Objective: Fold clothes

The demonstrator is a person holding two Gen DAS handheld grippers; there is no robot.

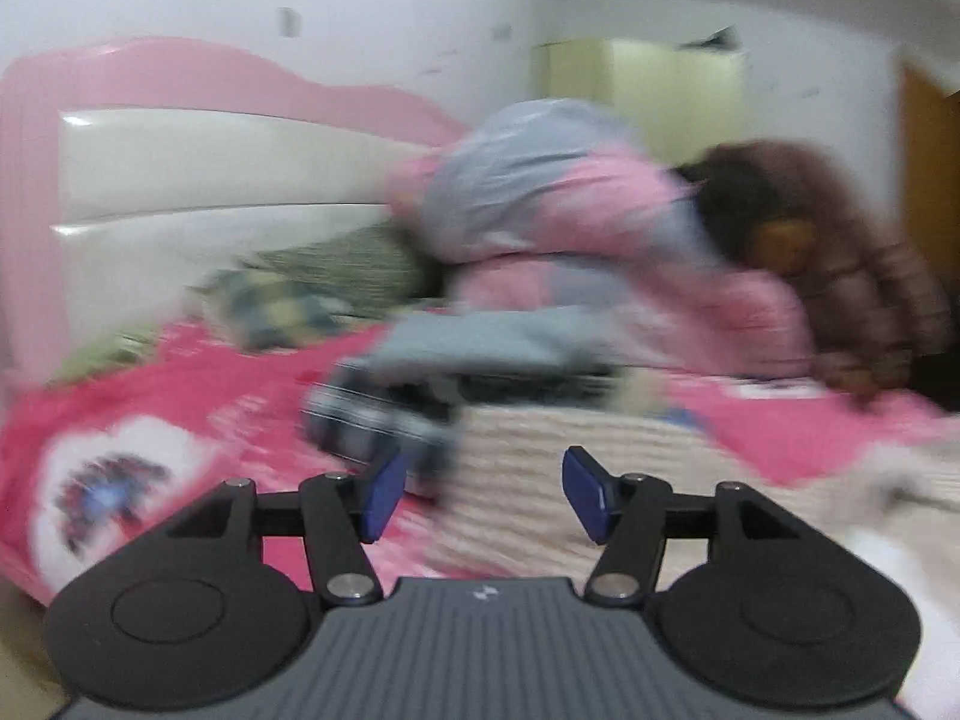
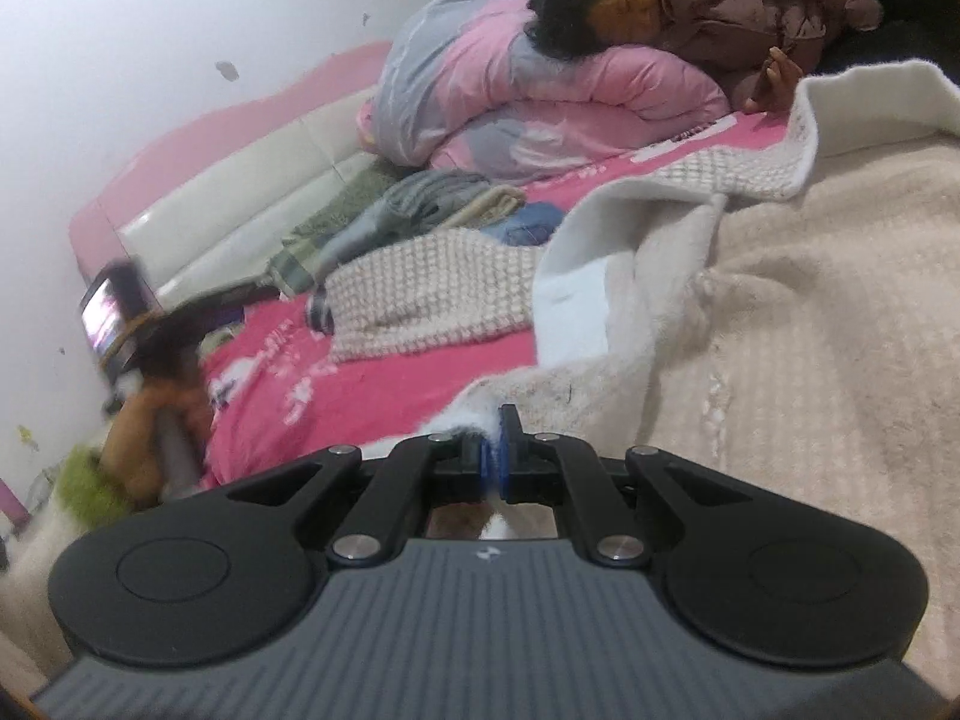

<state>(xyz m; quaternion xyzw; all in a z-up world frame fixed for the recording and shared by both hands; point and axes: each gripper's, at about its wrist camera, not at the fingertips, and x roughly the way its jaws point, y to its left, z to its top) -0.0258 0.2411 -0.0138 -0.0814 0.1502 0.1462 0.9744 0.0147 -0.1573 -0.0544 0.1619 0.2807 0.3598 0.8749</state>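
Observation:
A fluffy beige garment with white lining (image 2: 780, 324) lies spread over the pink bed. My right gripper (image 2: 497, 450) is shut on its near edge, a tuft of white lining pinched between the blue pads. My left gripper (image 1: 480, 492) is open and empty, held above the pink sheet just before the garment's knitted beige part (image 1: 528, 468). The left wrist view is blurred by motion. The left gripper also shows in the right wrist view (image 2: 150, 324) at the far left, blurred.
A pink sheet (image 2: 360, 384) covers the bed. A stack of folded clothes (image 2: 432, 204) lies behind the garment. A person in a brown padded jacket (image 2: 720, 6) rests on a rolled pink and grey quilt (image 2: 540, 96). A pink and white headboard (image 1: 210, 168) stands against the wall.

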